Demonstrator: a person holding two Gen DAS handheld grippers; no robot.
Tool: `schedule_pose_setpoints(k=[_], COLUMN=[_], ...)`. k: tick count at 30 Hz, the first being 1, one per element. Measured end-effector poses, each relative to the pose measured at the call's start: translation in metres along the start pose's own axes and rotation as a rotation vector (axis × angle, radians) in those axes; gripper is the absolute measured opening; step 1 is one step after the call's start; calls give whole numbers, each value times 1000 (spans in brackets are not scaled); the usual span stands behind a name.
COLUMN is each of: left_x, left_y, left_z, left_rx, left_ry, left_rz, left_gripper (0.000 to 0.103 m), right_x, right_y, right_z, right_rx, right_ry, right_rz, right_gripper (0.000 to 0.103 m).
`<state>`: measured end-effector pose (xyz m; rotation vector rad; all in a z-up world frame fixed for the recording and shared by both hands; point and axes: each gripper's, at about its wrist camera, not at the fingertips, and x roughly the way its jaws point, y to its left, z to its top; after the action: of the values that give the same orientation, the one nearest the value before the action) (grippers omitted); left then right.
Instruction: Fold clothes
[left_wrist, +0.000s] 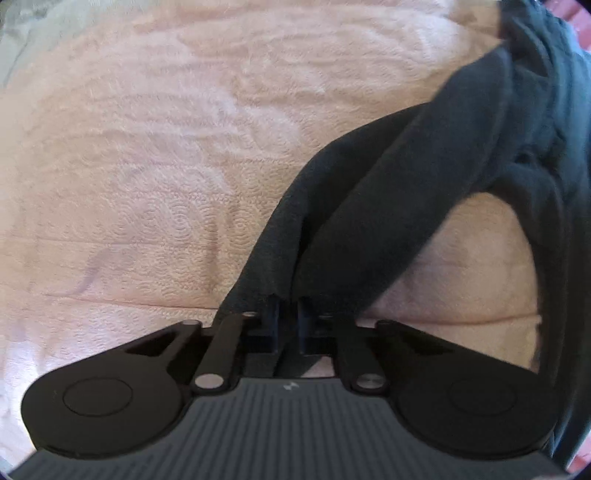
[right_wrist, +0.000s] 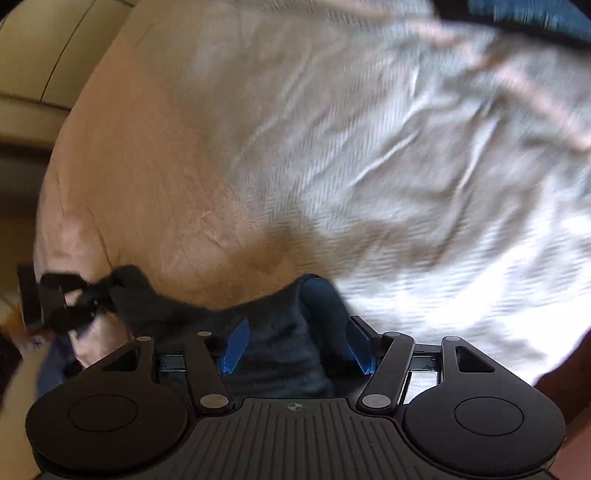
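Note:
A dark, almost black garment (left_wrist: 369, 206) lies on a pink bedspread (left_wrist: 147, 166). It runs as a twisted band from the upper right down to my left gripper (left_wrist: 288, 299), which points down and is shut on its end. In the right wrist view the same garment (right_wrist: 280, 332) stretches from the left gripper (right_wrist: 55, 306) at the far left to my right gripper (right_wrist: 297, 343). The cloth fills the gap between the blue pads (right_wrist: 234, 347), which stand wide apart. The inner face of one pad shows bare, so the right gripper is open.
A pale grey-white ribbed sheet (right_wrist: 406, 166), blurred and creased, covers the bed to the right of the pink bedspread (right_wrist: 129, 184). The bed's rounded edge falls away on the left toward cream furniture (right_wrist: 33, 55). Something blue (right_wrist: 535, 14) lies at the top right.

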<state>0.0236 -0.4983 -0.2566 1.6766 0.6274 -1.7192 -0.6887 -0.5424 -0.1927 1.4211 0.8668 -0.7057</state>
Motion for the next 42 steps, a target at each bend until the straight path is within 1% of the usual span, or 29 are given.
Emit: schedule_pose_setpoints(k=[1, 3, 4, 5, 6, 8, 10, 12, 14, 15, 16, 17, 18, 20, 21, 22, 24, 27, 30, 32, 33, 34, 35, 36, 37, 38, 39, 40, 42], left_x=[-10, -35, -47, -60, -74, -99, -119, -125, -128, -115, -102, -90, -78, -71, -70, -72, -74, -71, -63, -56, -53, -48, -37, -27, -16, -7, -1, -2, -17], left_y=[-1, 1, 3, 5, 8, 15, 22, 31, 42, 48, 54, 55, 55, 46, 41, 35, 22, 9, 2, -3, -5, -8, -11, -15, -19, -22, -21, -18, -11], left_z=[-6, -20, -27, -34, -42, -51, -56, -57, -58, -57, -55, -52, -50, -45, -42, -39, -31, -8, 31, 60, 75, 89, 99, 109, 120, 128, 128, 125, 116], left_rx=[-9, -47, -76, -106, -139, -192, -240, -324, -412, -467, -511, -515, -515, -483, -466, -450, -414, -369, -334, -306, -292, -272, -229, -187, -144, -106, -88, -89, -95], left_ry=[-21, -63, -81, -99, -119, -159, -195, -228, -250, -211, -171, -123, -79, -59, -63, -78, -116, -196, -278, -330, -357, -371, -339, -307, -275, -243, -221, -217, -239], left_rz=[2, 12, 22, 33, 48, 78, 104, 107, 107, 98, 96, 122, 145, 153, 151, 145, 115, 61, -10, -60, -85, -104, -97, -91, -85, -77, -69, -80, -93], left_gripper=[0, 0, 0, 0, 0, 0, 0, 0, 0, 3, 7, 11, 14, 18, 21, 28, 30, 40, 46, 50, 50, 50, 50, 49, 43, 27, 20, 6, 2], right_x=[17, 44, 52, 56, 55, 36, 2, -38, -71, -80, -80, -75, -63, -34, -24, -19, -19, -25, -39, -48, -50, -50, -50, -48, -44, -38, -29, -18, 2], right_y=[-4, -12, -13, -12, -10, 2, 20, 39, 53, 57, 56, 53, 47, 30, 22, 17, 10, -2, -10, -15, -18, -21, -24, -28, -32, -35, -38, -41, -46], right_z=[4, 9, 10, 11, 12, 16, 22, 26, 24, 23, 24, 27, 31, 39, 40, 38, 34, 28, 28, 34, 38, 44, 50, 57, 64, 71, 77, 84, 95], right_rx=[46, 118, 141, 154, 149, 94, -7, -119, -243, -289, -313, -324, -311, -236, -208, -195, -171, -121, -58, -21, -9, -4, 1, 5, 12, 21, 30, 40, 52], right_ry=[17, 43, 48, 49, 44, 3, -77, -192, -350, -423, -464, -483, -470, -369, -331, -309, -287, -263, -355, -428, -458, -475, -486, -491, -486, -472, -439, -396, -308], right_rz=[24, 84, 101, 112, 124, 152, 171, 196, 240, 237, 200, 146, 85, -6, -45, -69, -55, -20, 20, 37, 34, 27, 22, 23, 31, 42, 54, 67, 93], right_gripper=[62, 62, 57, 45, 5, 4, 3, 3, 3, 3, 3, 3, 4, 6, 12, 21, 22, 23, 26, 41, 63, 80, 81, 81, 81, 81, 81, 81, 81])
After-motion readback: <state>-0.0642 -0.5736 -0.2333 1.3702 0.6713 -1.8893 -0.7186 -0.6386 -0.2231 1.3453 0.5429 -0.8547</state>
